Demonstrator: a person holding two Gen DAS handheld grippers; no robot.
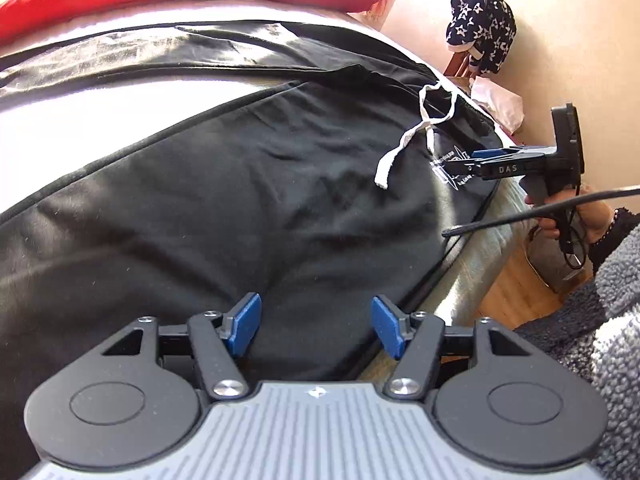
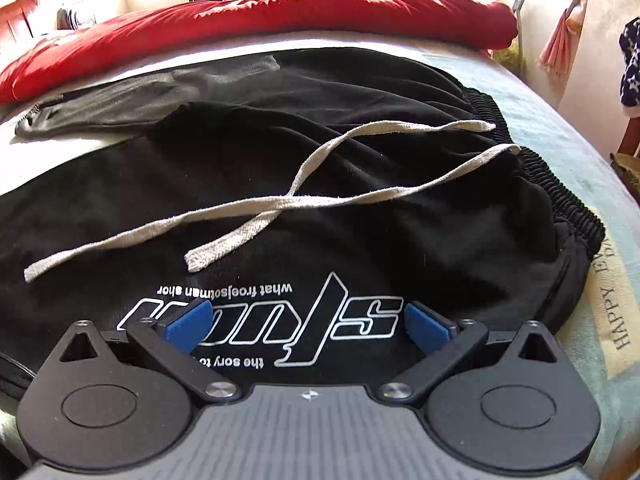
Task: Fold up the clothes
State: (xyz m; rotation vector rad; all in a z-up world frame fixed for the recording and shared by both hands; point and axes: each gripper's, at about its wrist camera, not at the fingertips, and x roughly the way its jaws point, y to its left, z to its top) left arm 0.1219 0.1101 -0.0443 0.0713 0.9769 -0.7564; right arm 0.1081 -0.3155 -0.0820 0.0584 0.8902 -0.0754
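- At the bottom centre of the left wrist view, the left gripper (image 1: 316, 330) has its blue pads spread apart with nothing between them, poised over the black trousers (image 1: 224, 208).
- In the right wrist view the right gripper (image 2: 308, 326) is likewise wide open and empty, its pads either side of the white printed logo (image 2: 280, 320) on the trousers (image 2: 360, 152).
- The trousers lie spread flat across the pale bed (image 2: 568, 152), filling the middle of both views; the elastic waistband (image 2: 560, 196) runs down the right side in the right wrist view.
- A white drawstring (image 2: 256, 216) lies loose on the fabric, its two ends crossing at mid-frame.
- At the right of the left wrist view, a hand (image 1: 576, 216) in a grey fleece sleeve (image 1: 608, 300) holds the right gripper (image 1: 452, 167), whose tips sit at the trousers' logo corner.
- Along the top of both views lies a red blanket (image 2: 280, 16).
- A star-patterned navy cloth (image 1: 482, 20) hangs at upper right.
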